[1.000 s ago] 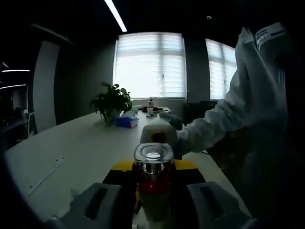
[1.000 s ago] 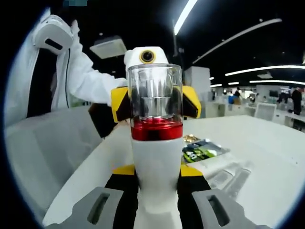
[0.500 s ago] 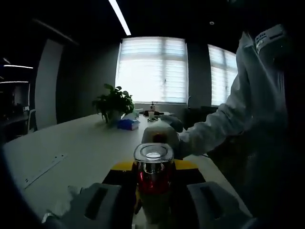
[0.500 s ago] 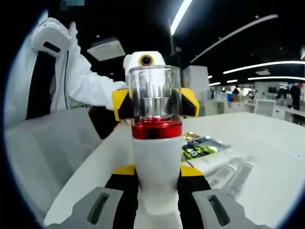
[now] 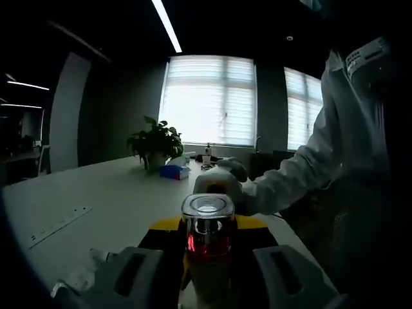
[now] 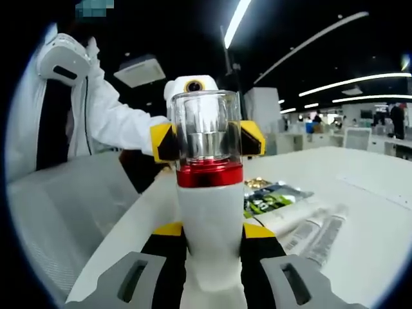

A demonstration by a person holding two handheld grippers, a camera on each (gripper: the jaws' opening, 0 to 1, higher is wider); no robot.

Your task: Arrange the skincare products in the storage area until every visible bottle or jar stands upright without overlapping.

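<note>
A: Report on the bottle (image 6: pixel 207 193).

B: White body, red band, clear cap. It stands upright between both grippers, lifted off the desk (image 6: pixel 380 212). In the right gripper view the right gripper (image 6: pixel 209 283) clamps the lower white body from both sides; the left gripper (image 6: pixel 207 138) meets it from the far side, its yellow-and-black jaws level with the cap.

A: And the left gripper view?

B: The same bottle (image 5: pixel 207 232) seen cap-first, red glowing through it. The left gripper (image 5: pixel 207 277) has its jaws tight against the bottle's sides (both grippers are closed on the one item). A gloved hand (image 5: pixel 222 183) sits just behind it.

A: Other stock?

B: Two white tubes (image 6: pixel 318 228) lie flat, side by side, toward the desk's right edge in the right gripper view, with a green-printed sachet (image 6: pixel 273 196) just beyond them. A potted plant (image 5: pixel 154 141) and a blue box (image 5: pixel 174 171) sit at the desk's far end.
</note>
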